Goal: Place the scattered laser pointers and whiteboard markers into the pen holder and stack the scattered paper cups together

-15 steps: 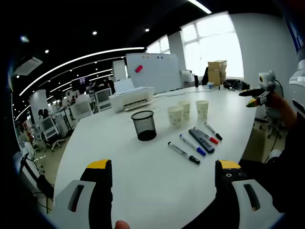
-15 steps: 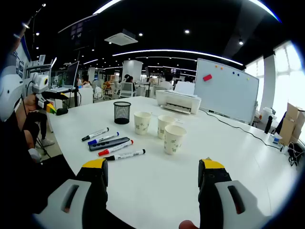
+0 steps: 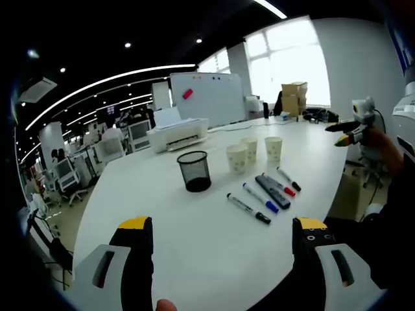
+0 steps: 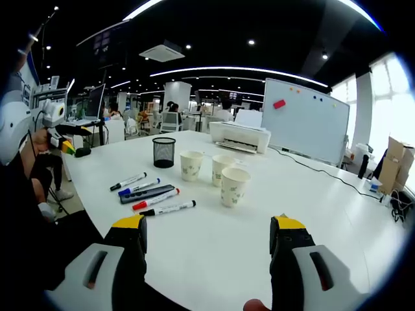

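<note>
Left gripper and right gripper: jaws spread, empty, hovering at six o'clock, likely surveying markers, mesh pen holder, three paper cups before first pick.

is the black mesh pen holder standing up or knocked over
Upright. The black mesh pen holder stands on its base on the white table, rim facing up, apart from the markers.

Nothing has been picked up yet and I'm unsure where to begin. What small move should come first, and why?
Probably ease the right hand-held gripper, jaws open and empty, forward to the black-capped marker, the nearest of the pens lying flat on the white table. The mesh pen holder stands upright and reachable just beyond the row of markers.
</note>
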